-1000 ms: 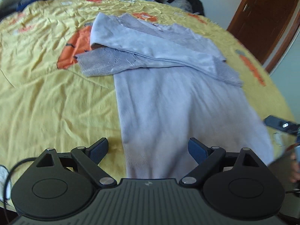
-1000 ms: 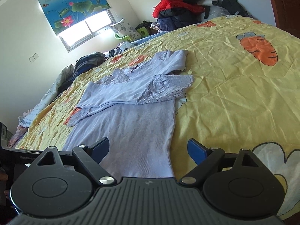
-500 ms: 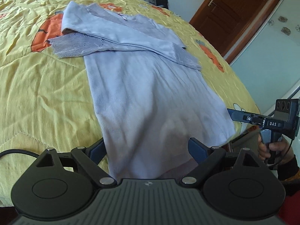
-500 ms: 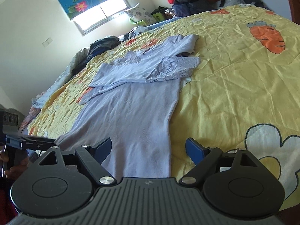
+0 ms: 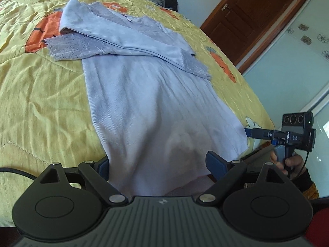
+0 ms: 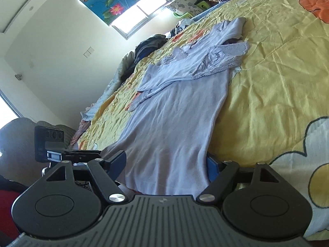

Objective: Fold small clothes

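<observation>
A pale lavender long-sleeved top point(image 5: 148, 103) lies flat on the yellow bedspread point(image 5: 41, 103), both lace-cuffed sleeves folded across its chest. Its hem hangs over the bed's near edge. My left gripper point(image 5: 158, 162) is open, its fingers on either side of the hem's left part. My right gripper point(image 6: 164, 160) is open, its fingers on either side of the hem's right part of the top point(image 6: 176, 111). The right gripper also shows in the left wrist view point(image 5: 248, 132), at the hem's right corner. The left gripper's body shows at the left in the right wrist view.
The bedspread point(image 6: 277, 82) has orange carrot prints. Piles of clothes point(image 6: 148, 45) lie along the bed's far side under a window. A brown door point(image 5: 246, 20) and a pale wardrobe front stand to the right of the bed.
Both grippers have dropped and closed in on the hem at the bed's near edge. The hem now sits between each pair of open fingers. The top has not moved.
</observation>
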Tool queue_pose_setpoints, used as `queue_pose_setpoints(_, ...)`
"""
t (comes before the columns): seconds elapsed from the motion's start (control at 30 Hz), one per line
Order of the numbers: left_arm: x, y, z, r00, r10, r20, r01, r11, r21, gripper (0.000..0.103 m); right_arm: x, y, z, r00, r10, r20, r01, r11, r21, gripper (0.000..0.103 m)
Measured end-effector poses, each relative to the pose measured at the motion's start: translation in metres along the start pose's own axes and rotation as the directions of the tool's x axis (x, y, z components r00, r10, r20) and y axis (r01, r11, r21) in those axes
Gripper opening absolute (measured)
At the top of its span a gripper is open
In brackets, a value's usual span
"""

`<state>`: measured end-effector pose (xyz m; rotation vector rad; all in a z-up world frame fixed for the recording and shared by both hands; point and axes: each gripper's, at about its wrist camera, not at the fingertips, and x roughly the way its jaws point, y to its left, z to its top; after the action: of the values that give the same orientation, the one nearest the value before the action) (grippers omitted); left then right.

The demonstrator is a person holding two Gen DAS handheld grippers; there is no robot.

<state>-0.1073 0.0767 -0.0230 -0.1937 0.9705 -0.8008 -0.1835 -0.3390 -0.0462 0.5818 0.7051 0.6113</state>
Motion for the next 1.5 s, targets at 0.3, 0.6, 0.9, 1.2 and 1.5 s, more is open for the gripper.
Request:
queue_pose_setpoints(0.3, -0.006, -0.006, -0.009, 0.999, 0.041, -0.021, -0.039, 0.997, 0.059, 0.065, -0.006, -0.003, -0.009, 1.000, -0.009, -0.012, 0.009, 0.999, 0.039, 0.052)
queue_pose_setpoints(0.6, -0.010, 0.030, -0.009, 0.999, 0.042, -0.014, -0.044, 0.990, -0.136, 0.004, 0.001, -0.024, -0.020, 1.000, 0.004, 0.011, -0.006, 0.984, 0.176, 0.006)
queue_pose_setpoints(0.9, -0.012, 0.024, -0.016, 0.997, 0.066, 0.044, -0.061, 0.992, -0.111, 0.004, -0.001, -0.015, -0.030, 0.996, -0.048, 0.079, 0.039, 0.992, 0.119, 0.003)
queue_pose_setpoints(1.2, -0.013, 0.017, -0.016, 0.991, 0.126, 0.053, -0.119, 0.987, -0.110, 0.003, 0.002, -0.005, -0.024, 0.996, -0.057, 0.062, 0.047, 0.987, 0.157, 0.007)
queue_pose_setpoints(1.5, -0.019, 0.006, -0.010, 0.984, 0.163, 0.064, -0.158, 0.985, -0.074, 0.003, 0.004, 0.011, -0.010, 0.997, -0.009, 0.071, -0.001, 0.991, 0.131, 0.007)
